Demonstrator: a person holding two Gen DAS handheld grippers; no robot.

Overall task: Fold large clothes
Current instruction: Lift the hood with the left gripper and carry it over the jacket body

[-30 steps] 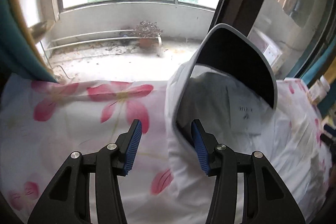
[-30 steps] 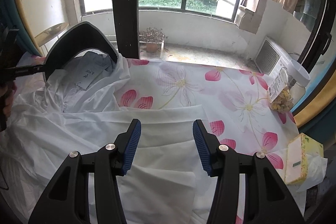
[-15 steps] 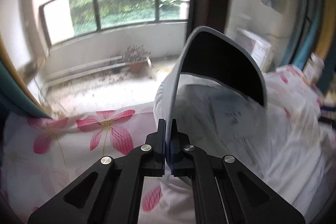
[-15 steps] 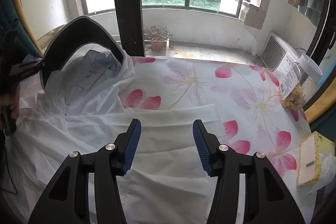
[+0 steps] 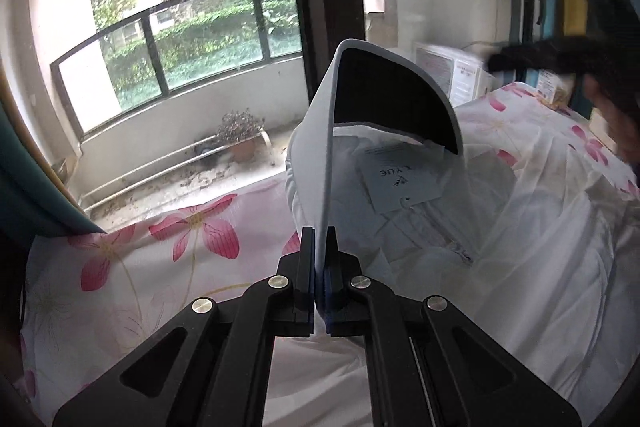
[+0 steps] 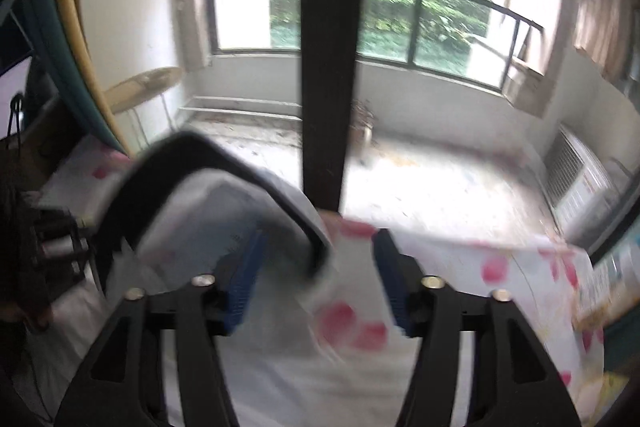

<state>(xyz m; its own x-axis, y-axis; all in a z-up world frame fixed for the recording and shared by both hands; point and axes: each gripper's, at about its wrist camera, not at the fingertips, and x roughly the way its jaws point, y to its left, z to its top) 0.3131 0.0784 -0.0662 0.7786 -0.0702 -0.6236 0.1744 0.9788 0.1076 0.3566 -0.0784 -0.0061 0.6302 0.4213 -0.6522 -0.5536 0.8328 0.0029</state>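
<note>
A white hooded jacket (image 5: 520, 247) lies spread on a pink-flowered sheet (image 5: 140, 267), a paper tag (image 5: 400, 179) showing inside its collar. The hood's stiff brim (image 5: 392, 95), black underneath, stands up in an arch. My left gripper (image 5: 319, 255) is shut on the brim's near left edge. In the blurred right wrist view, my right gripper (image 6: 316, 279) is opening its jaws, and the brim's (image 6: 192, 163) right end lies between the blue pads (image 6: 244, 275) without being pressed. From the left wrist view the right gripper (image 5: 560, 55) is a dark blur at upper right.
A dark window post (image 6: 326, 67) rises just beyond the bed's far edge. Behind it is a balcony with a potted plant (image 5: 240, 131) and an air-conditioner unit (image 6: 580, 179). A teal curtain (image 5: 24, 179) hangs at the left, and packets (image 5: 556, 87) sit at the sheet's right edge.
My left gripper shut on the hood brim's edge, then rolled and shifted with it. The right gripper moved left and forward from the jacket's body to the hood, its jaws wider.
</note>
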